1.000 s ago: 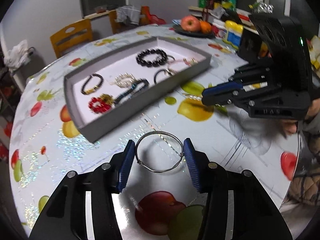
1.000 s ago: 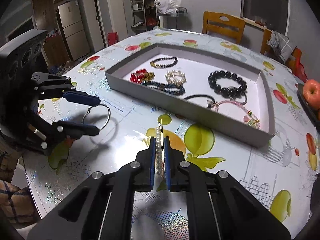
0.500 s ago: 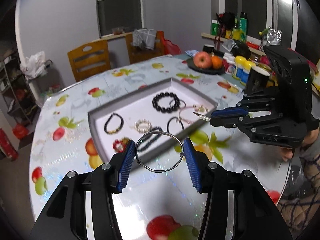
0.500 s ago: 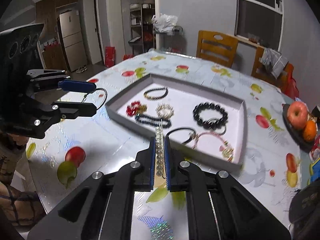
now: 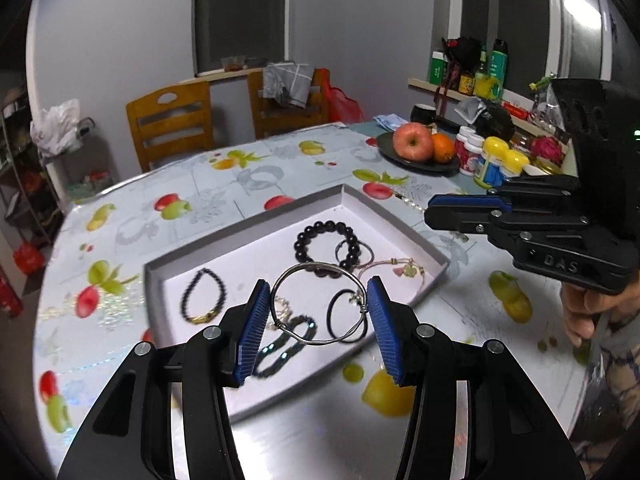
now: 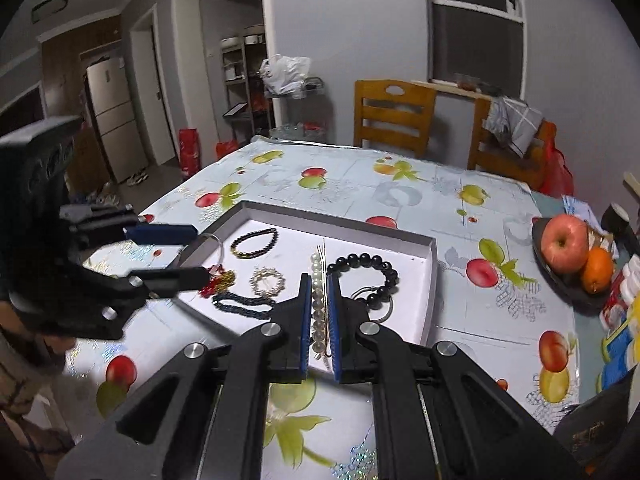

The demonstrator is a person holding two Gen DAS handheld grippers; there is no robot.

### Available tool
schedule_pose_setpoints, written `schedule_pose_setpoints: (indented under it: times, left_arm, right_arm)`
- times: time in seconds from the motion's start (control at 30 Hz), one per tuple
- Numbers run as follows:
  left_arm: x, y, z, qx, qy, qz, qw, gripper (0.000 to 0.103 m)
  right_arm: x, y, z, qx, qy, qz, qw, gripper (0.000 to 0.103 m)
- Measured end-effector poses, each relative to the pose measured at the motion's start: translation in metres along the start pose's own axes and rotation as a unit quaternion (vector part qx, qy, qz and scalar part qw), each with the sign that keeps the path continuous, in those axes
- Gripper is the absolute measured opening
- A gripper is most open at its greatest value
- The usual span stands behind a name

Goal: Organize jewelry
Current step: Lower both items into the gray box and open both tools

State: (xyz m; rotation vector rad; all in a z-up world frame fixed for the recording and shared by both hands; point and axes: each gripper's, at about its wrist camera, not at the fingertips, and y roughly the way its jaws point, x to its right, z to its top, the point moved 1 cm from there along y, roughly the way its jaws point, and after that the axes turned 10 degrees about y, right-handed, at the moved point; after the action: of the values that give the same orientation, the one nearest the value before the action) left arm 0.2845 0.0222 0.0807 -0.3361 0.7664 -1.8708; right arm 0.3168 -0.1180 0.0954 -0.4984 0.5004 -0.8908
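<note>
your right gripper [image 6: 320,304] clamped tight on a pearl strand [image 6: 317,300], hanging above the grey tray [image 6: 430,280], black bead bracelet [image 6: 364,270] lying inside it, your left gripper [image 6: 188,254] at the tray's left edge pinching a silver bangle [image 6: 214,242]

A red apple [image 5: 413,145] and an orange [image 5: 443,148] sat on a dark plate [image 5: 416,164] beside two wooden chairs [image 6: 394,117].

We've got bare white floor only along the far strip and right corner of the shallow grey cardboard tray [image 6: 430,276]. The chunky black bead bracelet [image 6: 362,266] and a thin black-and-gold bead bracelet [image 6: 254,243] crowd the middle. At the right of the frame, a dark fruit plate [image 6: 560,276] blocks the fruit-print tablecloth [image 6: 360,184].
</note>
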Motion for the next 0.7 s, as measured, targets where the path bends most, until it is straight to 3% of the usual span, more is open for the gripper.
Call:
schedule_pose_setpoints:
  times: [0.33,0.7]
  left_arm:
    - [0.002,0.069,-0.012,-0.029,-0.035,-0.007,0.9989,0.051]
    - [0.003,0.094,-0.02,-0.049,-0.03,0.01,0.9983,0.052]
  right_arm:
    - [0.034,0.047,-0.022,-0.037,0.047,-0.011,0.998,0.008]
    - [0.046,0.079,-0.036,-0.06,0.061,-0.021,0.996,0.008]
